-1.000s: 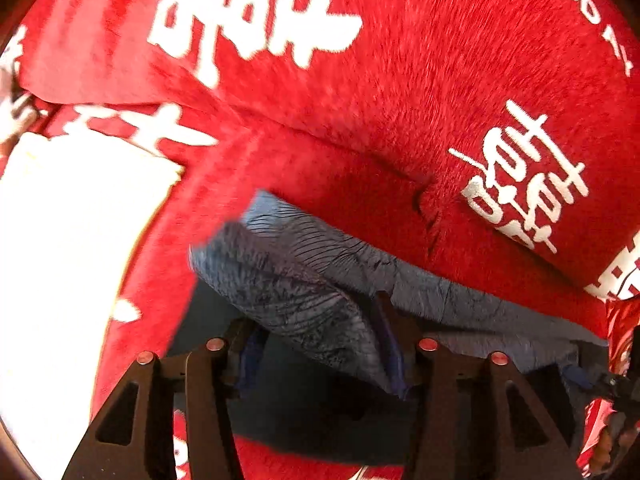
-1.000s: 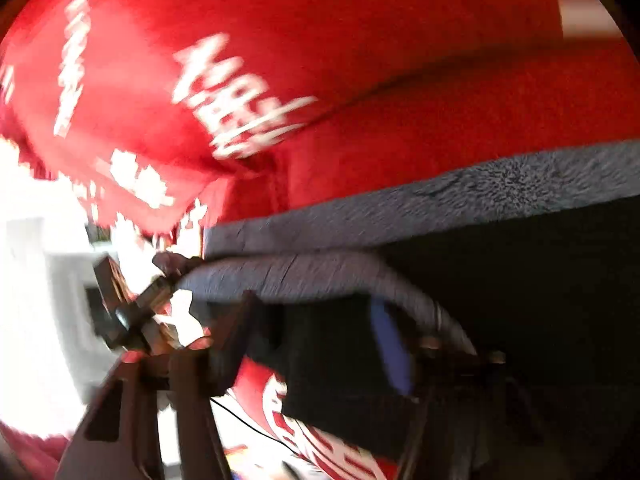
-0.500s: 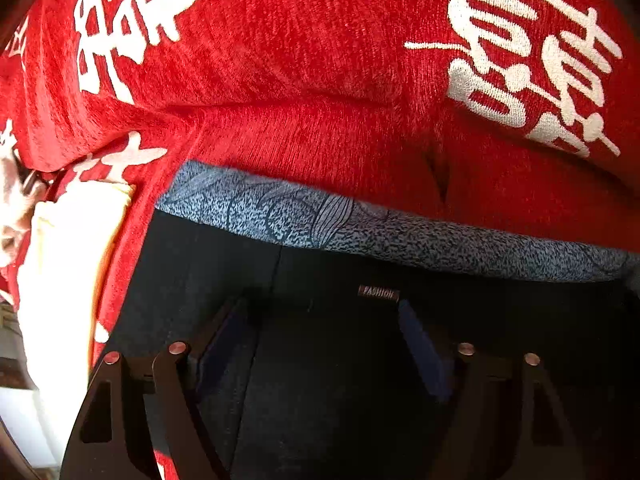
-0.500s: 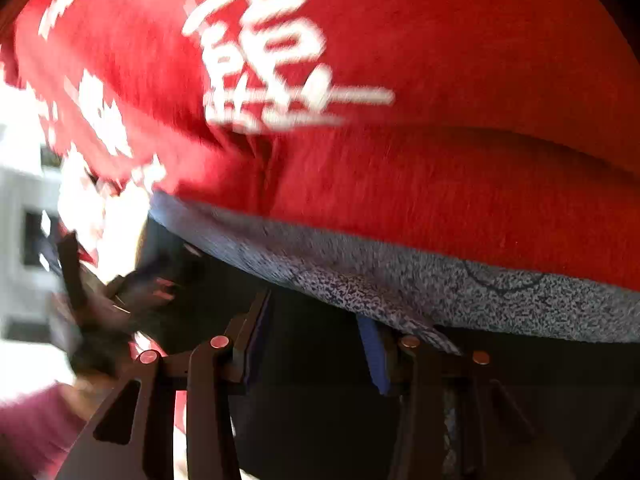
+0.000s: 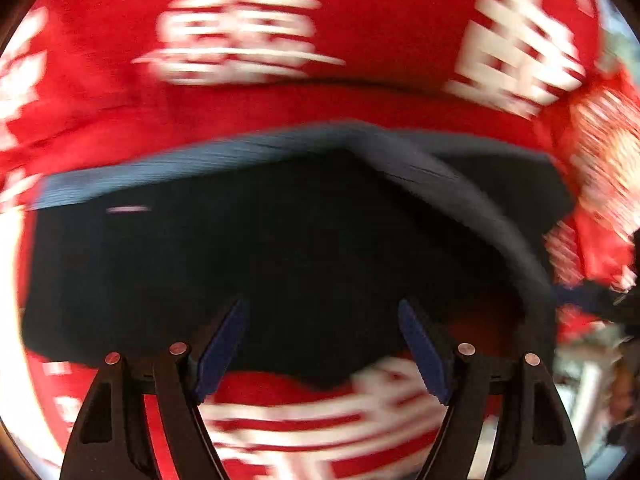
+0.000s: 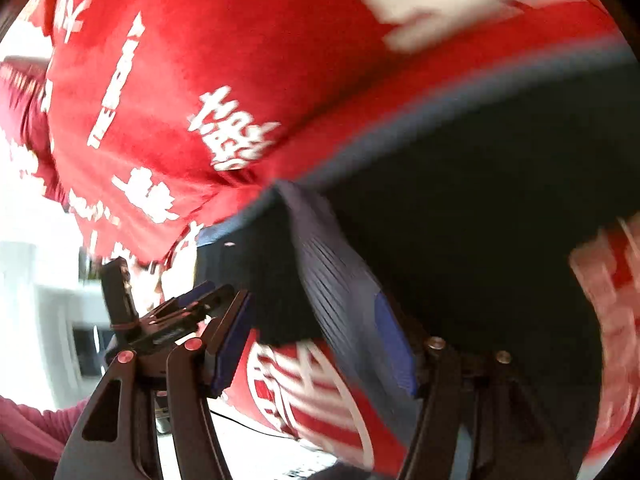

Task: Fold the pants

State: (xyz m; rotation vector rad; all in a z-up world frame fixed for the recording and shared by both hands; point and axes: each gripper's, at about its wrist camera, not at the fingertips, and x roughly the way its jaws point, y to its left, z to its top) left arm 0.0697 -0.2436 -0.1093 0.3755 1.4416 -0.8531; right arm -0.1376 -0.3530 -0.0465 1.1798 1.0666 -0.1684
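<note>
left gripper (image 5: 322, 344) standing open, empty, hanging over the pants (image 5: 240, 264) | right gripper (image 6: 316, 344) opening, grey waistband (image 6: 340, 292) running between its jaws, apparently being let go (blurred) | pants lying folded, dark, on the red cloth (image 5: 240, 112), probably spread to give a flat folding surface

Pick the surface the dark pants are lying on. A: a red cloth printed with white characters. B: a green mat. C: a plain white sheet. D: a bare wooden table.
A: in the left wrist view the dark pants lie spread on a red cloth printed with white characters, which shows on every side of them.
</note>
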